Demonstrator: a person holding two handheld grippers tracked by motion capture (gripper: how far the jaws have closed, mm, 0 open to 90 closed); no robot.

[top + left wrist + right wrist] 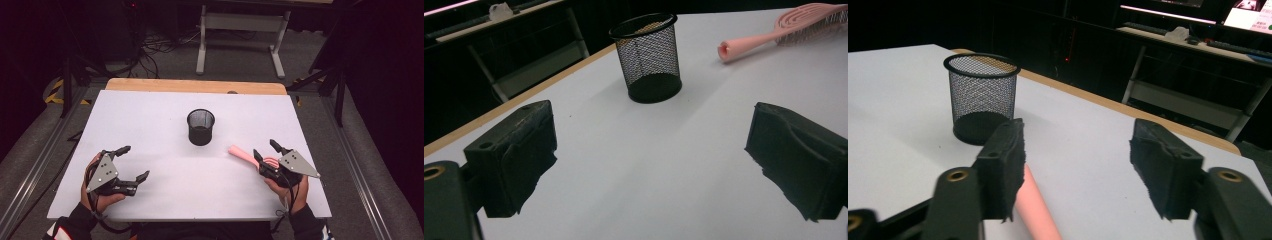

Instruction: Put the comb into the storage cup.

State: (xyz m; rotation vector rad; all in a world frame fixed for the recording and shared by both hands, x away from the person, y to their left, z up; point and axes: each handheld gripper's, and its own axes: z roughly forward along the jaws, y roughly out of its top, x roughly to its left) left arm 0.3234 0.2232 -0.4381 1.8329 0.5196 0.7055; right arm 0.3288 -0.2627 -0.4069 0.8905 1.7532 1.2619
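while nothing is yet being carried, the left gripper (135,163) waits with its jaws spread, empty, down-left of the black wire-mesh pen cup (200,127), likely standing by. that cup sits mid-table, empty and easy to drop things into. the pink plastic hairbrush (246,155) lies flat to its lower right, under the right gripper (265,148), whose spread jaws straddle the handle without pinching it. no writing shows anywhere.
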